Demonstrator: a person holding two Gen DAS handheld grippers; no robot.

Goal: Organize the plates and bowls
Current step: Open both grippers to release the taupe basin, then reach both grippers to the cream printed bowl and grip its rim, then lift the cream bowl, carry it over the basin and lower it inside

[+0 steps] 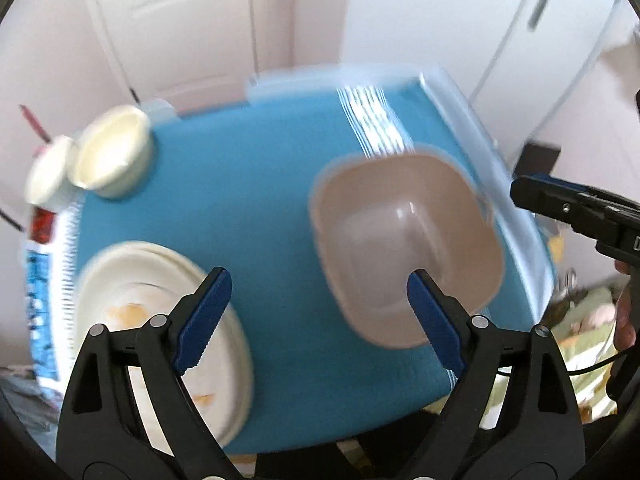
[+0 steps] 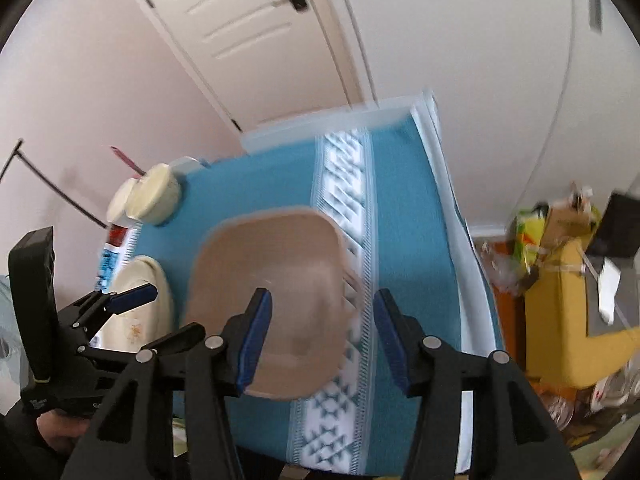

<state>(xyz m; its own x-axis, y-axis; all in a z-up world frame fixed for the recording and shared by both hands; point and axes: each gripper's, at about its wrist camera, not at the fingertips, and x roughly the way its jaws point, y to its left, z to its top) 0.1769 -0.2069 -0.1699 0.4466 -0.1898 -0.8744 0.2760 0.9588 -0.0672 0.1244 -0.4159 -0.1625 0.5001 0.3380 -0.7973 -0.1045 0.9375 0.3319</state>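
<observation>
From the left wrist, the left gripper (image 1: 316, 300) stood wide apart, empty, above the blue-clothed counter (image 1: 260, 184); the tan bowl (image 1: 404, 248) sat right, a cream plate (image 1: 168, 320) left, two cream cups (image 1: 114, 156) beyond.

From the right wrist, the right gripper (image 2: 322, 334) hung partly spread, gripping nothing, over the tan bowl (image 2: 272, 292).

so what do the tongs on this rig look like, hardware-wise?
Both the left tongs and the right tongs match: black plastic linkage arms with silver pivot pins, ending in flat blue pads with ridged gripping faces. Seen from the right wrist camera, the left unit has a chunky black body with a small yellow mark low on it. A thin black cable runs by the right unit.
</observation>
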